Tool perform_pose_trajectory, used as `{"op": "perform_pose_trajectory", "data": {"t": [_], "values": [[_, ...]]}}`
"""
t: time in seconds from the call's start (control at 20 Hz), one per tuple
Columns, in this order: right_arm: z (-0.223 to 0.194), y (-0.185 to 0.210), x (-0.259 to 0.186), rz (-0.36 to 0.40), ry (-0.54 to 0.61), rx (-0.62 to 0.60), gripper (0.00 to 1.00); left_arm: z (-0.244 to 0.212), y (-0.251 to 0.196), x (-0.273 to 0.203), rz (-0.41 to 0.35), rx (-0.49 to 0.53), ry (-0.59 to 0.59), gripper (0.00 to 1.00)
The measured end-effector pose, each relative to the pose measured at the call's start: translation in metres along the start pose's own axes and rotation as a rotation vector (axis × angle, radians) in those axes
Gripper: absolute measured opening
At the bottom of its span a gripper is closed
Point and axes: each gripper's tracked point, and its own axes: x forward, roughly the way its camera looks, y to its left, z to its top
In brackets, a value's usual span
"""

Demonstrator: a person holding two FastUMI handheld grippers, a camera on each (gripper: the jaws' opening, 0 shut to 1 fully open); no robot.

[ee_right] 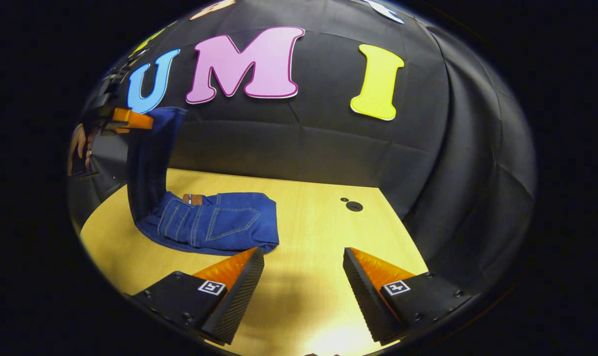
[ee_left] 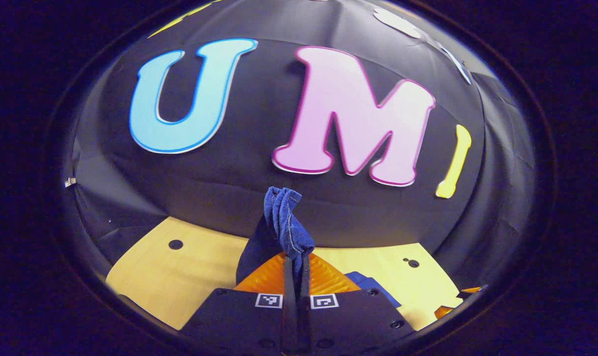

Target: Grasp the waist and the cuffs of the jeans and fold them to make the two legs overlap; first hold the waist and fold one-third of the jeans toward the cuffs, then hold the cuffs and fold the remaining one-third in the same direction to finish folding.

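Both fisheye views bow straight lines hard toward their rims and darken there, while even overhead light keeps the wooden table (ee_right: pixel 308 212) bright, throws a glare patch on its near edge with soft shadows under the right gripper (ee_right: pixel 303 267), and leaves focus fairly sharp.

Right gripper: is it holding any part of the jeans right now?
No: the right gripper is open above the bare table, with the jeans lying beside it.

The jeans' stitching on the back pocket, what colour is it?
Light, pale thread against dark blue denim on the jeans, clearest in the right gripper view.
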Motion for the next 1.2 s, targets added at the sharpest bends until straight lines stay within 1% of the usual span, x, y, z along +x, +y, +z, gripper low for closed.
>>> {"op": "perform_pose_trajectory", "data": {"t": [0.1,0.2,0.3,0.35,0.4,0.45,0.5,0.55,0.65,0.7,0.8,1.0,1.2], "values": [[-0.010,-0.008,-0.007,-0.008,0.013,0.014,0.97,-0.030,-0.047,0.020,-0.045,0.054,0.056,0.06],[-0.022,-0.017,-0.012,-0.020,0.034,0.042,0.97,-0.072,-0.088,0.044,-0.081,0.084,0.131,0.06],[-0.033,-0.024,-0.018,-0.035,0.049,0.064,0.96,-0.127,-0.115,0.070,-0.092,0.126,0.226,0.06],[-0.039,-0.027,-0.021,-0.039,0.061,0.069,0.97,-0.149,-0.123,0.076,-0.098,0.152,0.265,0.07],[-0.044,-0.029,-0.023,-0.044,0.069,0.069,0.97,-0.170,-0.134,0.079,-0.118,0.169,0.303,0.10],[-0.047,-0.032,-0.024,-0.048,0.075,0.069,0.97,-0.182,-0.141,0.081,-0.137,0.167,0.305,0.14],[-0.050,-0.034,-0.025,-0.052,0.079,0.072,0.97,-0.189,-0.155,0.078,-0.178,0.143,0.302,0.35],[-0.052,-0.035,-0.025,-0.055,0.083,0.078,0.97,-0.186,-0.164,0.078,-0.204,0.119,0.283,0.55],[-0.053,-0.035,-0.028,-0.060,0.081,0.100,0.97,-0.173,-0.165,0.067,-0.228,0.104,0.228,0.95],[-0.050,-0.034,-0.029,-0.061,0.075,0.110,0.97,-0.163,-0.159,0.058,-0.226,0.121,0.195,0.97],[-0.043,-0.030,-0.030,-0.061,0.061,0.123,0.96,-0.143,-0.149,0.040,-0.221,0.138,0.136,0.97],[-0.022,-0.019,-0.041,-0.055,0.025,0.143,0.97,-0.091,-0.122,-0.013,-0.221,0.085,0.021,0.97],[0.015,-0.002,-0.067,-0.050,-0.046,0.146,0.97,-0.055,-0.081,-0.078,-0.185,0.070,-0.048,0.96]]}}
